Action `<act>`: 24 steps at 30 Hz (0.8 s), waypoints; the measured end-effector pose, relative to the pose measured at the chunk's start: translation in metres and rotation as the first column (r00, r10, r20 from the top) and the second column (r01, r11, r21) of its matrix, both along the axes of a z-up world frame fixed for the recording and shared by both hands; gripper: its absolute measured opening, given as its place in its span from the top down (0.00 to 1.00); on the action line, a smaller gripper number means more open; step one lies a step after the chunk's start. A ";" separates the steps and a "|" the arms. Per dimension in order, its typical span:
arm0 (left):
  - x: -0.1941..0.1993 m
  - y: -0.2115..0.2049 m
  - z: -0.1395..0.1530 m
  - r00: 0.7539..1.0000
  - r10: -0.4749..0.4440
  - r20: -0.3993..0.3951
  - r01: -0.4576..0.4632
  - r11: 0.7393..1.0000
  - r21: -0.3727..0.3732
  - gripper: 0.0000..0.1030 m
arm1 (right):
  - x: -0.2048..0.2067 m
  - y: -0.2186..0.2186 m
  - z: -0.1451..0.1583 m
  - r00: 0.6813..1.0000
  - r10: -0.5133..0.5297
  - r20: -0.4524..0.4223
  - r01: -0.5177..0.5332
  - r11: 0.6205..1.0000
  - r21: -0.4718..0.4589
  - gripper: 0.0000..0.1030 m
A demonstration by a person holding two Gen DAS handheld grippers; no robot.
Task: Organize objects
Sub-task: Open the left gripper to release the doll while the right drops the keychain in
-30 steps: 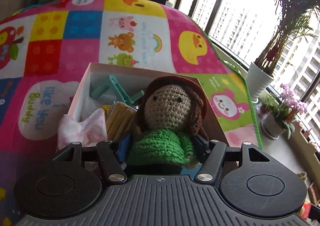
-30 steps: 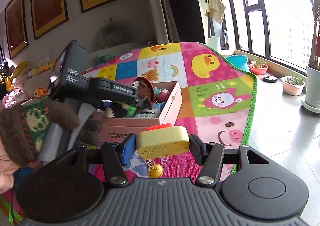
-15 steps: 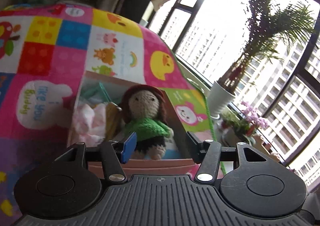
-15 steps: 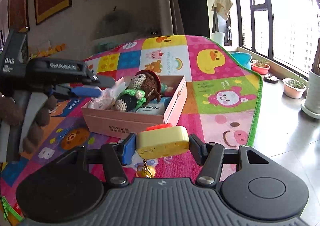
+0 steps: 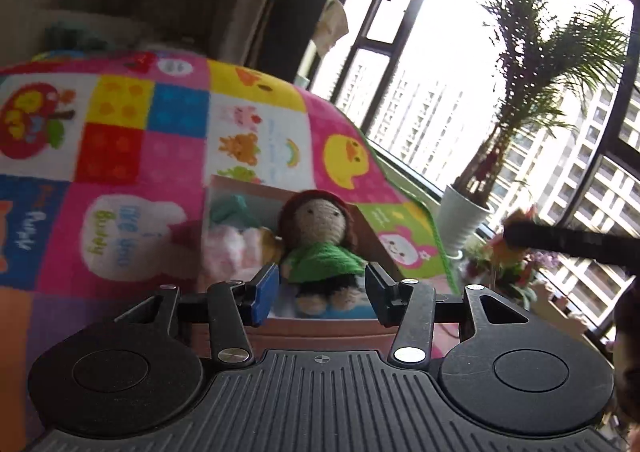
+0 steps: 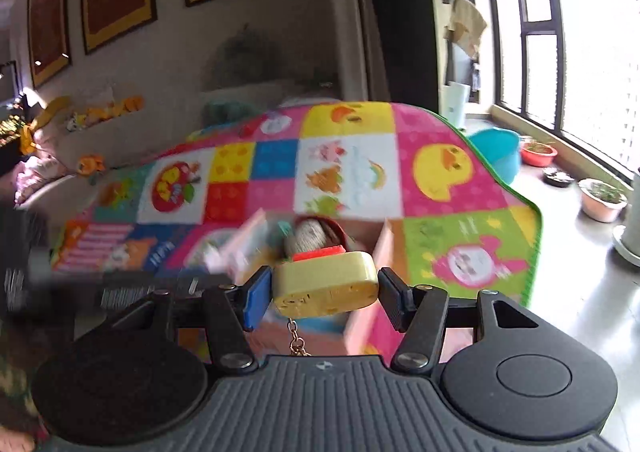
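A crocheted doll (image 5: 320, 244) in a green top lies in an open pink cardboard box (image 5: 320, 322) on a bright patchwork play mat (image 5: 132, 156), just ahead of the left claw (image 5: 320, 288). That claw's jaws are closing with nothing gripped; the doll shows in the gap between them but sits beyond the fingertips, untouched. Beside the doll, toward the claw's left, lie a pink-and-white cloth bundle (image 5: 232, 248) and a teal plastic piece (image 5: 230, 210). The right claw (image 6: 322, 294) is clenched on a yellow block-shaped toy (image 6: 326, 286) with a red top, a small chain (image 6: 296, 340) dangling beneath it; the box (image 6: 370, 288), blurred, sits directly beyond and below this toy. A potted palm (image 5: 466, 216) stands by the window, off to the left claw's right.
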State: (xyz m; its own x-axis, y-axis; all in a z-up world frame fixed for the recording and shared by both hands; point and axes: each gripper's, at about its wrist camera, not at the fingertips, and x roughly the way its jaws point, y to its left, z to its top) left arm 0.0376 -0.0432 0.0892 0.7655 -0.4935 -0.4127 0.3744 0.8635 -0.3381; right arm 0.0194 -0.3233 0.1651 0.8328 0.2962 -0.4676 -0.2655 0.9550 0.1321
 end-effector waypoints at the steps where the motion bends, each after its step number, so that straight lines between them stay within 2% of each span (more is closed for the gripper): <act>1: -0.004 0.011 0.000 1.000 0.027 0.002 -0.027 1.000 0.002 0.50 | 0.014 0.007 0.012 1.000 0.015 0.004 -0.016 1.000 0.018 0.45; 4: -0.008 0.042 -0.005 0.995 0.097 -0.022 -0.097 0.995 -0.013 0.50 | 0.063 0.034 0.046 0.999 0.030 0.018 -0.031 0.998 0.061 0.45; 6: -0.007 0.058 -0.010 0.989 0.142 -0.047 -0.142 0.990 -0.010 0.50 | 0.101 0.056 0.057 1.000 0.020 -0.016 -0.019 0.998 0.054 0.43; 8: -0.006 0.075 -0.018 0.979 0.188 -0.079 -0.189 0.982 -0.004 0.50 | 0.132 0.074 0.054 0.997 0.010 -0.072 -0.006 0.999 0.050 0.38; 10: -0.006 0.089 -0.026 0.971 0.215 -0.106 -0.217 0.976 -0.007 0.50 | 0.149 0.082 0.043 0.993 -0.017 -0.114 0.022 0.999 0.044 0.38; 15: 0.000 0.102 -0.043 0.958 0.227 -0.174 -0.237 0.971 -0.035 0.50 | 0.128 0.071 0.016 0.994 -0.024 -0.103 0.023 1.000 -0.013 0.38; 20: 0.020 0.086 -0.036 0.969 0.183 -0.168 -0.201 0.975 -0.098 0.50 | 0.078 0.045 -0.012 0.998 -0.016 -0.065 0.006 0.989 -0.151 0.38; 24: 0.056 0.059 -0.025 0.971 0.174 -0.162 -0.186 0.980 -0.063 0.50 | 0.046 0.025 -0.042 0.994 -0.009 -0.106 -0.009 0.986 -0.169 0.38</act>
State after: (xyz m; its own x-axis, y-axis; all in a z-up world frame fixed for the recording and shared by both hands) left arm 0.0938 0.0153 0.0640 0.7743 -0.3885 -0.4995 0.1528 0.8808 -0.4482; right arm 0.0654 -0.2982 0.1233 0.7759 0.2053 -0.5965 -0.2588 0.9659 -0.0041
